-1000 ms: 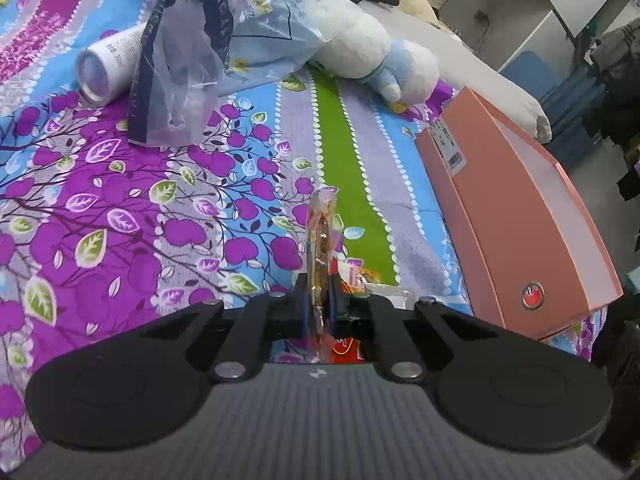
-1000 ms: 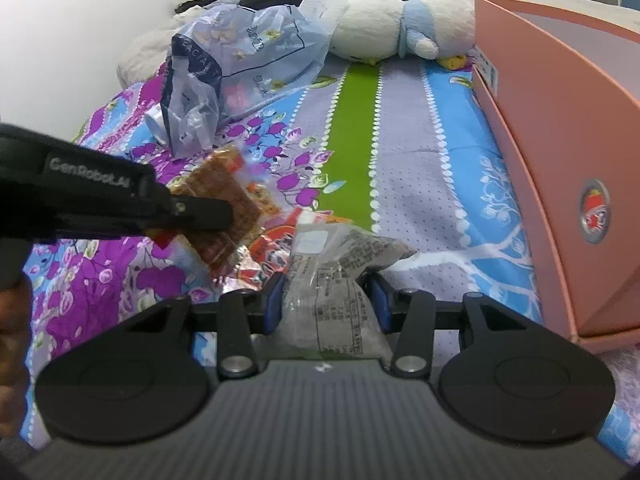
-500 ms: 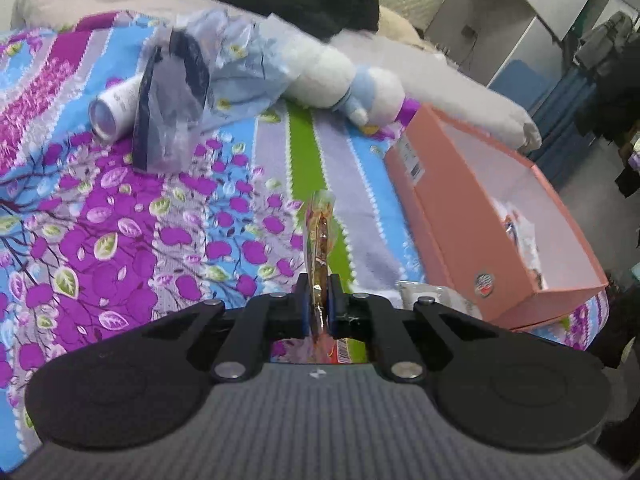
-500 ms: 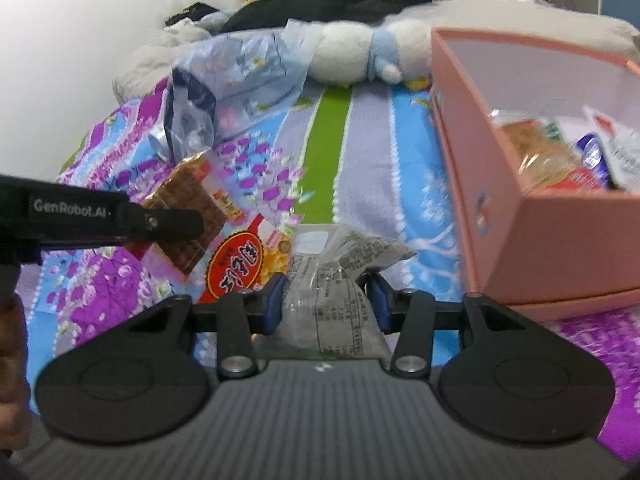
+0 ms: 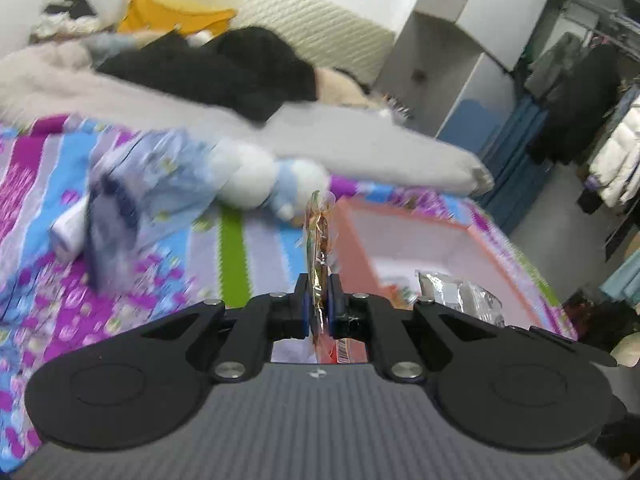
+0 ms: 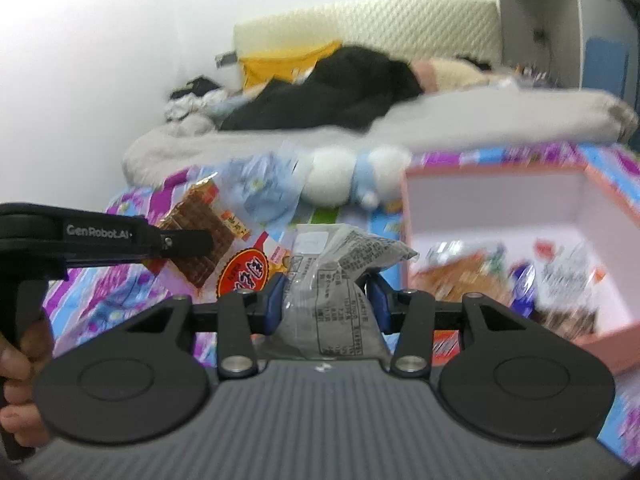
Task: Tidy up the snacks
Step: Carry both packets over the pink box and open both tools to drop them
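Crinkly foil fills the right hand-held gripper [image 6: 326, 300], which grips a grey snack packet [image 6: 340, 276]; the left hand-held gripper [image 5: 318, 306] pinches a brown snack bar [image 5: 318, 240] edge-on. Both have risen off the bed [image 5: 236, 256] since a second ago and now look into the pink box [image 6: 500, 208], where other snacks lie. Judging by that, dropping them in comes next.
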`<state>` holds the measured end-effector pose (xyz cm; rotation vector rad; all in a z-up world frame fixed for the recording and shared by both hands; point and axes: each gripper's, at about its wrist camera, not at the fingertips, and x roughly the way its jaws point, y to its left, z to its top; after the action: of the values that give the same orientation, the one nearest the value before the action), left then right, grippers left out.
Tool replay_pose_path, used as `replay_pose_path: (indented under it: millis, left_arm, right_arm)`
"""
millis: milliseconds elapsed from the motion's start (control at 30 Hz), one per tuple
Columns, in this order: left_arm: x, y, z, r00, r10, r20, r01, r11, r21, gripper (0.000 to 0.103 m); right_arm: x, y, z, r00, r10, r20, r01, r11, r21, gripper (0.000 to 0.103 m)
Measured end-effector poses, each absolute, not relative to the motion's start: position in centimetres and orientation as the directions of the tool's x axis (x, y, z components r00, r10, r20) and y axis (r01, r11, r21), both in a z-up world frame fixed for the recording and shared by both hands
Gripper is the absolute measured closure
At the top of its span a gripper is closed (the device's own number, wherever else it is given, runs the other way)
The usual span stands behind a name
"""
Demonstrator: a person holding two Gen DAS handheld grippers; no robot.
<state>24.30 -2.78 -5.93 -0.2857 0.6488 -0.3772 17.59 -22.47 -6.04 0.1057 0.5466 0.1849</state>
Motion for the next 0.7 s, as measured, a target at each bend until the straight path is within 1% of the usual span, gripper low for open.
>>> replay_pose_path:
  millis: [233, 367, 467, 700]
  left_arm:
    - [25.7, -7.4, -1.6, 0.745, -0.493, -0.449, 0.343, 0.861, -0.377, 0.094]
    - [27.0, -10.3, -0.9, 0.732, -0.523, -0.438, 0.376, 0.845, -0.381, 0.094]
    - [27.8, -12.8, -1.5, 0.710, -0.541, -0.450, 0.391, 0.835, -0.388, 0.094]
    - [31.3, -18.0, -5.4, 0.637, -0.550, -0.539, 0.397, 0.834, -0.382, 0.094]
  right_arm:
    - [18.6, -26.6, -1.9, 0.899, 0.124, -0.420, -0.087, 0.991, 0.105, 0.056]
    - [19.5, -29.6, -1.4, 0.907, 0.071, -0.414, -0.033, 0.995, 0.097, 0.056]
    - [20.2, -31.7, -1.7, 0.904, 0.029, -0.427, 0.016, 0.995, 0.102, 0.056]
    - [22.0, -35.5, -4.6, 0.876, -0.014, -0.481, 0.083, 0.989, 0.123, 0.055]
